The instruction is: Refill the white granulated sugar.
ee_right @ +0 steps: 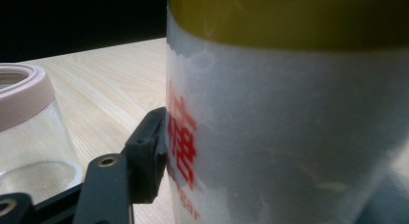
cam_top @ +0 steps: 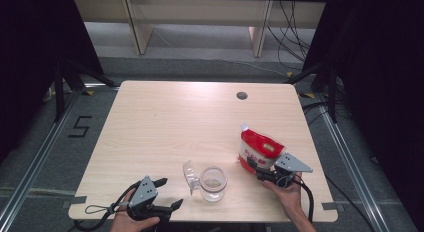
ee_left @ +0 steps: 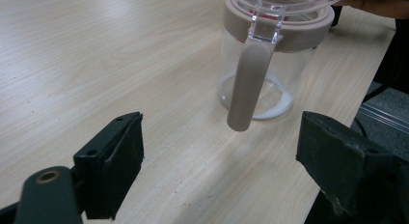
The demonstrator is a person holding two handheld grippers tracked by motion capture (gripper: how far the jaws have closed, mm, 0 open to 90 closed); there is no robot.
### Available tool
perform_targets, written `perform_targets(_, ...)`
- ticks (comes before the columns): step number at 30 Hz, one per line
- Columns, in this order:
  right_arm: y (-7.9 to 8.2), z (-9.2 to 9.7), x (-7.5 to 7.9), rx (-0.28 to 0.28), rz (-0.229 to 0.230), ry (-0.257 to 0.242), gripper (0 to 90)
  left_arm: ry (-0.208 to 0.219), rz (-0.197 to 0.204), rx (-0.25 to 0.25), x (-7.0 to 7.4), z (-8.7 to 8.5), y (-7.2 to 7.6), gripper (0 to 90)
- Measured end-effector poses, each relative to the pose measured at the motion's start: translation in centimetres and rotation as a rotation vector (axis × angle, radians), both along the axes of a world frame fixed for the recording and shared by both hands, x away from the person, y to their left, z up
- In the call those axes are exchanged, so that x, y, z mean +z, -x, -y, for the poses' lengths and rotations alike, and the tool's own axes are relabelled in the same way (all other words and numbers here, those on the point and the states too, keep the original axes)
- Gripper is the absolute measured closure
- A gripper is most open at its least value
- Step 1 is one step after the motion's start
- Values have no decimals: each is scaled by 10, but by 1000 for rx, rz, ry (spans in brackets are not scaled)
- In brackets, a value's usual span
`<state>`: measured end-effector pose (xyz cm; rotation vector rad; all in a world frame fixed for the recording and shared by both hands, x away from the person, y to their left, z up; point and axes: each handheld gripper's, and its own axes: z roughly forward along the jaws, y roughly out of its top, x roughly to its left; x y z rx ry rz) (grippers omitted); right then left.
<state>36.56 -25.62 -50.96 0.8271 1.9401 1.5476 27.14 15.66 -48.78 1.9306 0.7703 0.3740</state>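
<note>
Pale wood table [cam_top: 165, 122], dark curtains around it. Near the front edge stands a jar [cam_top: 213, 183], lid [cam_top: 189, 176] flipped open so it can take a pour (a little white powder already lies inside). Right gripper [cam_top: 258, 168] has its jaws around the bag [cam_top: 259, 150], one pad touching it, probably to lift it. Left gripper [cam_top: 169, 193] waits beside the jar, jaws apart.

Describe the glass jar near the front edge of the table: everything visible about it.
The glass jar stands upright near the table's front edge, between the two tongs. Its body is clear and round, with a pinkish-beige collar at the mouth. The clear lid is swung open to its left, still attached, and a beige latch strap hangs down the side. A thin layer of white grains covers the bottom. Neither tongs touch it; the left tongs face it, open.
</note>
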Motion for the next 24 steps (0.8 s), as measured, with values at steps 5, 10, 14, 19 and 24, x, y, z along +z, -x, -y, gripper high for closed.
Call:
perform_targets(5,5,-4,0,-31,-40,-16,416,4,5,-4,0,0,0,165)
perform_targets(10,12,-10,2,-76,-36,-24,432,5,6,-6,0,0,0,166)
perform_targets(14,17,-12,1,-108,-48,-30,433,18,7,-5,0,1,0,166)
perform_targets(19,17,-11,0,-106,-42,-41,430,10,4,-7,0,1,0,167)
perform_targets(24,14,-11,-3,-94,-28,-28,422,16,-1,-5,-1,1,1,167)
